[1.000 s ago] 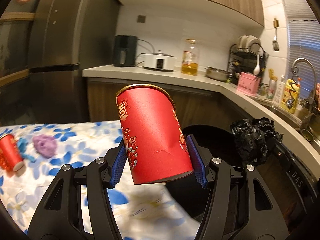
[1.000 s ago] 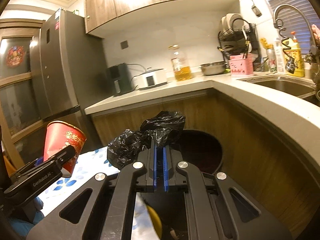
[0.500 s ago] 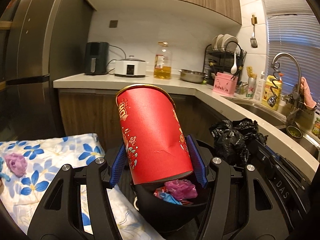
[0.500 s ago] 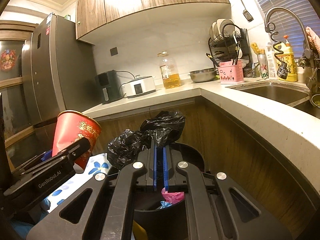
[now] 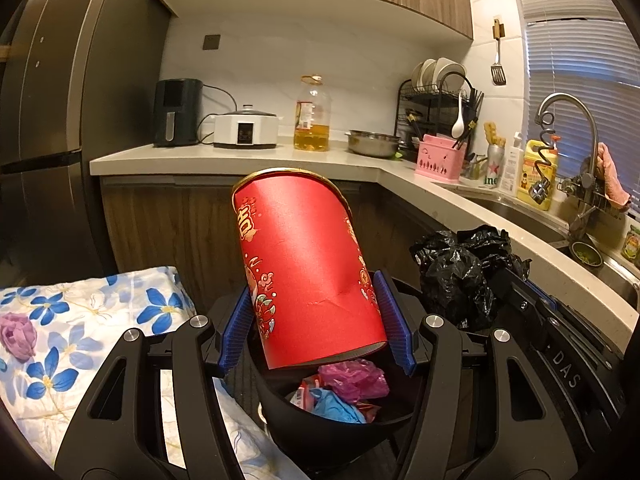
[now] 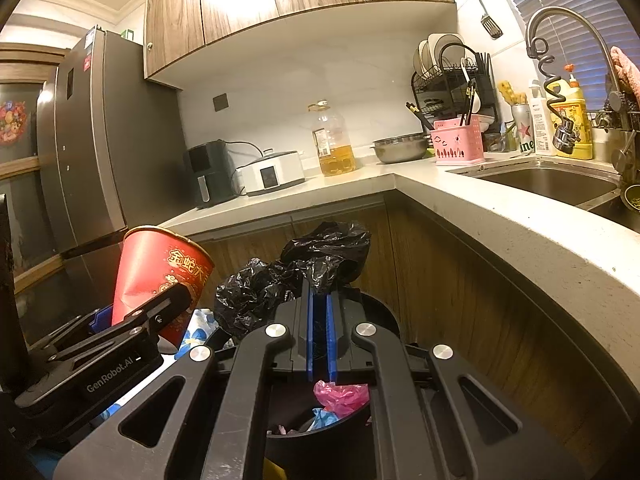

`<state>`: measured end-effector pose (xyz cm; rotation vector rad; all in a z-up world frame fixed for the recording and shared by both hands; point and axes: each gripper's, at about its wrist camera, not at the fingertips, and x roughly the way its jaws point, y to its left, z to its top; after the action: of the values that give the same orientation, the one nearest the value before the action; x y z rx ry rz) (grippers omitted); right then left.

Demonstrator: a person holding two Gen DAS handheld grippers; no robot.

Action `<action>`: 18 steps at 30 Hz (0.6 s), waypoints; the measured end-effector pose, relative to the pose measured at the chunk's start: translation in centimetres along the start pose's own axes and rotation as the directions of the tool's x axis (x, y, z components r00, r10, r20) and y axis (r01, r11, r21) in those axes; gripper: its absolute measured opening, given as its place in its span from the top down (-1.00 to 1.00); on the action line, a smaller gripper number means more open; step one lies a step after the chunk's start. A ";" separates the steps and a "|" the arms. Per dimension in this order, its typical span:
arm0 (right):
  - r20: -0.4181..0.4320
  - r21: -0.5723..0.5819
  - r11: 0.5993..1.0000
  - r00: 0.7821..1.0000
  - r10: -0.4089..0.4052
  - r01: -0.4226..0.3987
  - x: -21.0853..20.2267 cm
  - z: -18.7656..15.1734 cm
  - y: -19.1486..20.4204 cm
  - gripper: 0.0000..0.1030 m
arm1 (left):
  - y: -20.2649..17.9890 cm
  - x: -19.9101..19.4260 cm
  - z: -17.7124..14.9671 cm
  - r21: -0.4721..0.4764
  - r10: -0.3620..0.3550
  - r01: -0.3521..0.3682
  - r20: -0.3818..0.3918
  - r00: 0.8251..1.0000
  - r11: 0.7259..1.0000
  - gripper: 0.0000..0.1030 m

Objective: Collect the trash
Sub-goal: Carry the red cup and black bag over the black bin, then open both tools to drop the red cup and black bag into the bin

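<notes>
My left gripper (image 5: pixel 316 324) is shut on a red paper cup (image 5: pixel 304 268) with gold print, its blue pads pressing both sides; the cup tilts left and hangs just above the black trash bin (image 5: pixel 328 424). Pink and blue wrappers (image 5: pixel 348 384) lie inside the bin. My right gripper (image 6: pixel 319 320) is shut on a crumpled black trash bag (image 6: pixel 320 256), seen in the left wrist view as the bag (image 5: pixel 460 272) at the bin's right side. The red cup (image 6: pixel 160 276) and the left gripper's body (image 6: pixel 96 360) show at the left of the right wrist view.
A table with a blue-flowered cloth (image 5: pixel 80 328) and a purple scrap (image 5: pixel 16 336) lies to the left. The kitchen counter (image 6: pixel 500 216) curves behind and right, bearing an oil bottle (image 5: pixel 312 120), a cooker (image 5: pixel 245 131), a steel bowl, a pink caddy and a sink (image 6: pixel 548 184). A fridge (image 5: pixel 60 120) stands left.
The left gripper carried the red cup right, from over the flowered cloth to above the bin; the bin's contents came into view. The right gripper kept its hold on the black bag.
</notes>
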<state>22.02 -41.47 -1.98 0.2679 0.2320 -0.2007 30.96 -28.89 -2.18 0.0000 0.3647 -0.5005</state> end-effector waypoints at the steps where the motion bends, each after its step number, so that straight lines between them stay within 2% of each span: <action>1: -0.001 0.001 1.000 1.000 0.000 0.000 0.0 0.0 0.0 0.88 | 0.0 0.1 0.0 0.001 -0.001 0.001 -0.002 1.000 1.000 -0.12; 18: -0.018 -0.001 1.000 1.000 0.000 0.000 1.4 -0.1 -0.5 0.87 | -0.6 1.7 -0.2 0.032 -0.020 0.021 -0.027 0.999 0.999 -0.16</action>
<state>23.21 -42.19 -2.53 0.2689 0.2502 -0.1985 31.99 -30.20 -2.92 0.0341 0.3834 -0.5271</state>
